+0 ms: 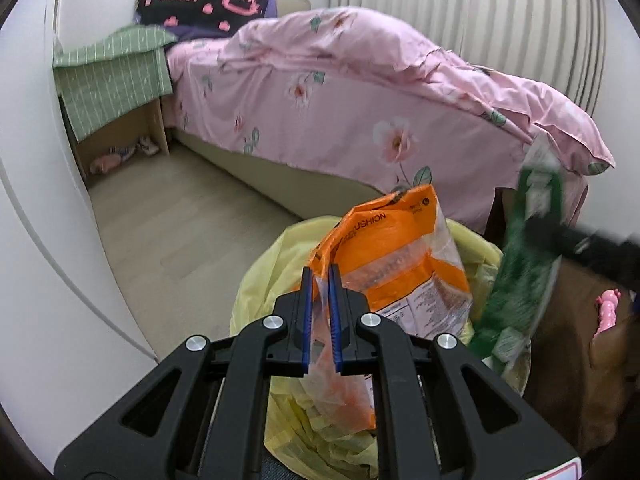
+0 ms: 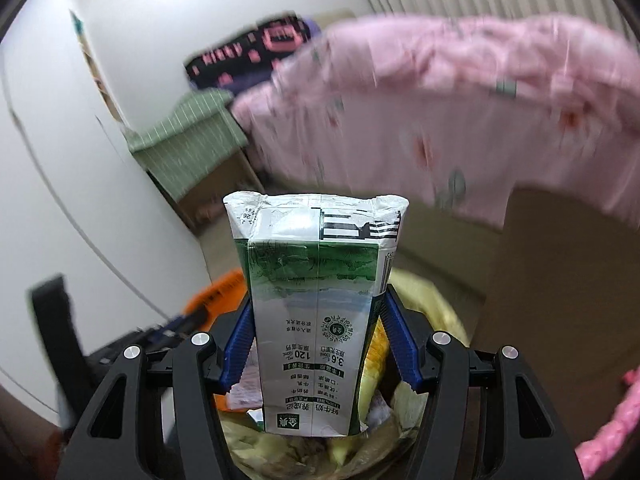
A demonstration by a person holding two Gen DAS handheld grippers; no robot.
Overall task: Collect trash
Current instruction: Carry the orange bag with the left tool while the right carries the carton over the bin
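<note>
Orange snack bag, pinched by its clear edge in the nearly closed jaws of the left gripper, above the yellow-lined bin. Green-and-white milk carton, clamped upside down between the jaws of the right gripper, over the same bin. Behind: bed with pink floral duvet.

Both the left tongs and right tongs are matte black plastic linkages with cut-out arms, round silver pivot screws and ribbed blue pads lining the inner fingers.
</note>
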